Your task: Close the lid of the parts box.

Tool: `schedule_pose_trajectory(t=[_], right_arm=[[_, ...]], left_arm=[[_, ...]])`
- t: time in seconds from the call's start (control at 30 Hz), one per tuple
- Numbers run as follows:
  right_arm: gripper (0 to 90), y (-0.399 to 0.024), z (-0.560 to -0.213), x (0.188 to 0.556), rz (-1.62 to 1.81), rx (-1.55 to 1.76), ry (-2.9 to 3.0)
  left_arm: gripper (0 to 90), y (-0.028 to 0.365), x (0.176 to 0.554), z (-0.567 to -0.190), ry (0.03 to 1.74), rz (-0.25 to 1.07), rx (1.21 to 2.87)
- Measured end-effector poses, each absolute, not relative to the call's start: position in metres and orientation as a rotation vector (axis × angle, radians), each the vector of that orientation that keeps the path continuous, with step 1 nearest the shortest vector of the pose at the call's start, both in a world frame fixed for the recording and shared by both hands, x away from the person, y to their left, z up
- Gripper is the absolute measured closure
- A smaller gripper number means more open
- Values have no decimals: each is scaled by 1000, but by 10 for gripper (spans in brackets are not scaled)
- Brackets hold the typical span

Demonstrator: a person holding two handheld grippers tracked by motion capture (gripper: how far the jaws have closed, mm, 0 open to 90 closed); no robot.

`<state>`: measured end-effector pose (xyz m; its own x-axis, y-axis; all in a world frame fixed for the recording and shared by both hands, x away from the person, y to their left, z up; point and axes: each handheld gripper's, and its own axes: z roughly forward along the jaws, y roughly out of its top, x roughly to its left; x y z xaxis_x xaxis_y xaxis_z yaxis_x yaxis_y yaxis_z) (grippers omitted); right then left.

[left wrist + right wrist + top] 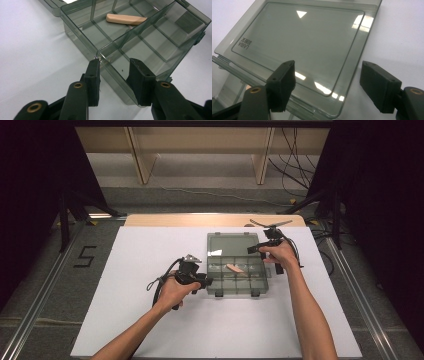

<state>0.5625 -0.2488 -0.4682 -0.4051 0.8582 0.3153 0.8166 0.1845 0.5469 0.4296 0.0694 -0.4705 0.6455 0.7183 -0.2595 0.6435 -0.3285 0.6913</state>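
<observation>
High view: 1 clear compartment box (237, 272) w/ lid (233, 244) laid open toward far edge of white desk (150, 320), 1 tan piece (235, 268) in a middle compartment, left gripper (202, 282) at box's near-left corner, right gripper (260, 247) at lid's right edge, left gripper view: jaws straddling the box's corner wall, gripping it, right gripper view: jaws wide either side of lid's edge, not pressing.

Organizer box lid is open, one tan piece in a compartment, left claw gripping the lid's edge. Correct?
Not quite. The left claw straddles a corner wall of the box, not the lid; the left gripper view shows it. The lid is open, and one tan piece lies in a compartment.
</observation>
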Motion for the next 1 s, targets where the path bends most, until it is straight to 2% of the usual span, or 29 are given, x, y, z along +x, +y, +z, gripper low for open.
schedule_pose_trajectory(t=[0.23, 0.37, 1.0], right_arm=[[313, -245, -468, 561, 1016, 1787, 2355], [331, -247, -469, 562, 1044, 1710, 2378], [515, -252, -460, 558, 1010, 1666, 2344]], left_arm=[[615, 70, 430, -471, 1055, 112, 2053], [614, 70, 430, -471, 1053, 114, 2054], [614, 69, 429, -471, 1056, 116, 2056]])
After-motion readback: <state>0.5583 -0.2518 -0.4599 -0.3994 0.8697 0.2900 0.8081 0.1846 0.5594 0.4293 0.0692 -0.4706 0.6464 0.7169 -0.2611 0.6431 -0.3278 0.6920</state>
